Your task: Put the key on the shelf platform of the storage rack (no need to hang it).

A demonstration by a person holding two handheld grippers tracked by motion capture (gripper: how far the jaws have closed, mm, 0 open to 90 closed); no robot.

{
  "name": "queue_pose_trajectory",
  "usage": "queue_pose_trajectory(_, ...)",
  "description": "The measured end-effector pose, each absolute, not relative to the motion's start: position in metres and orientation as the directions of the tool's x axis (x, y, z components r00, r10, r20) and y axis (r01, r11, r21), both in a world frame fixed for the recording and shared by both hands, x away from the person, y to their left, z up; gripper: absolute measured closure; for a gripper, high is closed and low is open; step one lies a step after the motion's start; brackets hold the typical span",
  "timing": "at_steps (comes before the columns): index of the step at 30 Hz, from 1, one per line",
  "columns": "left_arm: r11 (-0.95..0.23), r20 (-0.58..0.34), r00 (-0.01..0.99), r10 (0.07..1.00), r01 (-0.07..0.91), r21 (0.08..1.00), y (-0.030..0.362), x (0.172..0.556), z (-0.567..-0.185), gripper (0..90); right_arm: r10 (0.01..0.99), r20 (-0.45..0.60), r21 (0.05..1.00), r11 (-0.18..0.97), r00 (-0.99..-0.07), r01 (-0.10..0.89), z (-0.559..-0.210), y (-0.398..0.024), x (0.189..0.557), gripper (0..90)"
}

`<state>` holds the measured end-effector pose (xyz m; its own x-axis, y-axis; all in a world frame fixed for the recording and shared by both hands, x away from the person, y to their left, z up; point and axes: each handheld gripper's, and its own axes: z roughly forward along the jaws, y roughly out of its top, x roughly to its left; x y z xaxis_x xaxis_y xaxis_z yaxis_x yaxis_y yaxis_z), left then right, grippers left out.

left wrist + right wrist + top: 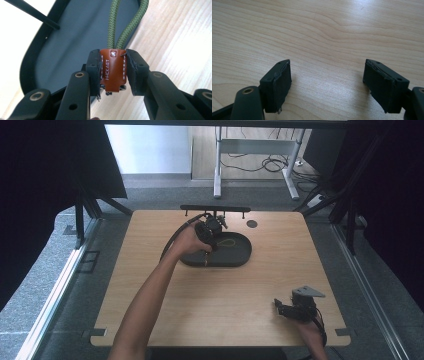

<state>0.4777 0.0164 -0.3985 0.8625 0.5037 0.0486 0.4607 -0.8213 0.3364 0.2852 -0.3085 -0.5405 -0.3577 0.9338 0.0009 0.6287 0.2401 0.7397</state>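
Gripping leather tab (113, 71), left tongs (113, 72)

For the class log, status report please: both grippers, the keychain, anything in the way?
Left gripper shut on brown leather keychain tab, green cord loop trailing over dark tray. Right gripper open, on bare table. Nothing in the way.

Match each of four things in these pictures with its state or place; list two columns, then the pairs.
1. left claw
2. right claw
3. green braided cord loop
4. dark oval tray

A. open, nothing between its jaws
B. rests on the light wooden table
C. shut on the brown stitched leather tab
D. runs out of that tab, above the tray

Pairs: 1-C, 2-A, 3-D, 4-B
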Motion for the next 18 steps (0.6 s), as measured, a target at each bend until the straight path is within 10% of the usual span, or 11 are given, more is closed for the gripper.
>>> queue_pose_trajectory(18, -0.803, 0.060, 0.837, 0.544, 0.499, 0.325, 0.011, 0.514, -0.425, 66.6, 0.937, 0.000, 0.740, 0.235, -0.349, 0.630, -0.540, -0.309, 0.285, 22.8)
